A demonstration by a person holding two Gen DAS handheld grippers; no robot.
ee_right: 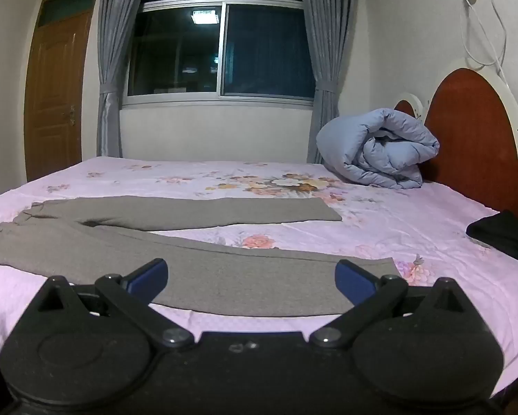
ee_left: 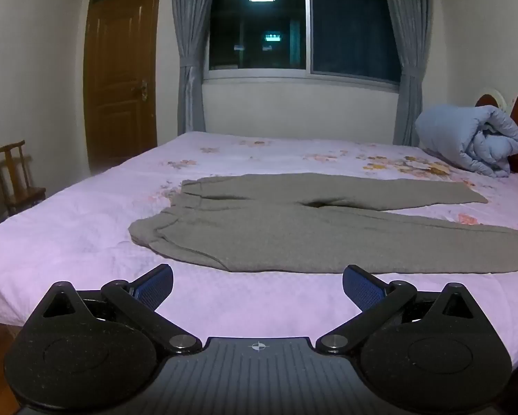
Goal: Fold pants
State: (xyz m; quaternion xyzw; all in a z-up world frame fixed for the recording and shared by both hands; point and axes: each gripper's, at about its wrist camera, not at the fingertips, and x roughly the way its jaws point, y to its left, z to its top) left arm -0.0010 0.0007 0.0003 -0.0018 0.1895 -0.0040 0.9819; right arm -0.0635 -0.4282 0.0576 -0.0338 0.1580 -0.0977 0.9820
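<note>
Both wide open, empty: left hand-held gripper (ee_left: 257, 285), right hand-held gripper (ee_right: 251, 278). Pants (ee_left: 293, 228) flat ahead on bed (ee_left: 68, 235); near edge just beyond fingertips. No legible writing.

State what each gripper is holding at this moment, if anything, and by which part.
Nothing is held. The left gripper and the right gripper both stand open, short of the grey pants spread flat on the bed.
</note>
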